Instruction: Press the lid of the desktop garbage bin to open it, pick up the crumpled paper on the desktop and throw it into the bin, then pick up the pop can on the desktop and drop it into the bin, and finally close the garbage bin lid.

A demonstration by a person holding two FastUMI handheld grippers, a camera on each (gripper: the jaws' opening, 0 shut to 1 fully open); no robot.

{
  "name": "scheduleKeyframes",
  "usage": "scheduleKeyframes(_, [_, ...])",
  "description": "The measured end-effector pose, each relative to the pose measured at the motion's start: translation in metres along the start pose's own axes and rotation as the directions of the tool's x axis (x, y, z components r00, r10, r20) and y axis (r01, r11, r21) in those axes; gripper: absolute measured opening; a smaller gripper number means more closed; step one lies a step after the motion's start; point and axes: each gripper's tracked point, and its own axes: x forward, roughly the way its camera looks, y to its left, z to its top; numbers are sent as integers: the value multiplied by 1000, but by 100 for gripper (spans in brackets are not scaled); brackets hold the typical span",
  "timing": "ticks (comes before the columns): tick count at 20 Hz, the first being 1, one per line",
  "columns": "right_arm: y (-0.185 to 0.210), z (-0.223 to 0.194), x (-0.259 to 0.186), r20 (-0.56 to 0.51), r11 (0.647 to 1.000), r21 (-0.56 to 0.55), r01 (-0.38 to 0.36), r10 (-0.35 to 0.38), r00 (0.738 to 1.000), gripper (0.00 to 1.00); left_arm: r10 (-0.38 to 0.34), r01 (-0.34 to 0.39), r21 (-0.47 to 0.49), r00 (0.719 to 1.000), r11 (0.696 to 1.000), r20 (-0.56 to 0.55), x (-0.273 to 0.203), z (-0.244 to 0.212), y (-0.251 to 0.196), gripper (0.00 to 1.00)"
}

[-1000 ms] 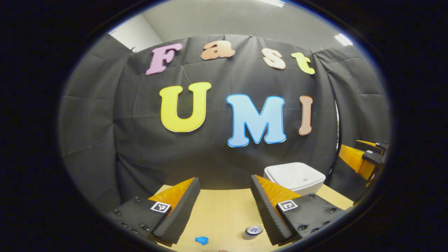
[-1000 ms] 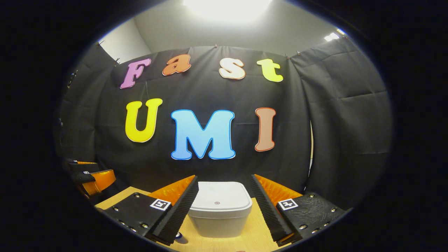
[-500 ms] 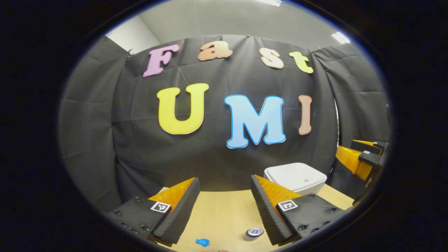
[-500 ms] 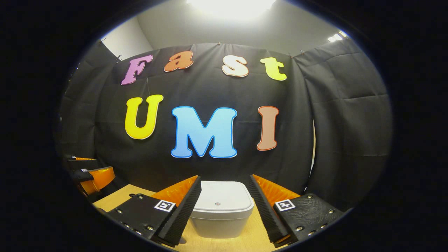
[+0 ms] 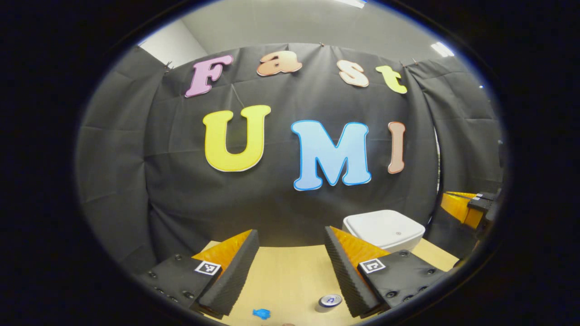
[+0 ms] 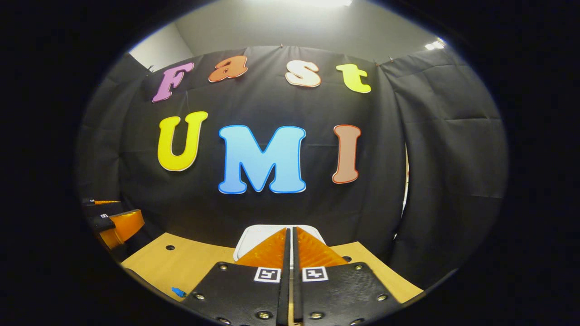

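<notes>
Pale wooden table (image 5: 285, 276) against black cloth wall (image 5: 281, 199)

No readable text on bin (image 5: 384, 230), can (image 5: 329, 302) or tongs' square markers.

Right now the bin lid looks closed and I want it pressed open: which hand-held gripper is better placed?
Right. The right hand-held gripper is shut and lined up with the white plastic bin lid; the left hand-held gripper is open over bare wooden table, the bin off to its side.
</notes>
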Motion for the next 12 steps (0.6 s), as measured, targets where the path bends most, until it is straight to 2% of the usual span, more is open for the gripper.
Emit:
scheduleKeyframes(1, [1, -3, 5, -15, 1000, 5, -5, 5, 1000, 8, 2, -2, 1, 1000, 1000, 0, 1, 0, 0, 95])
scheduleKeyframes(12, [7, -44, 56, -114, 998, -18, -59, 56, 992, 7, 11, -11, 10, 1000, 1000, -11, 14, -7, 3, 95])
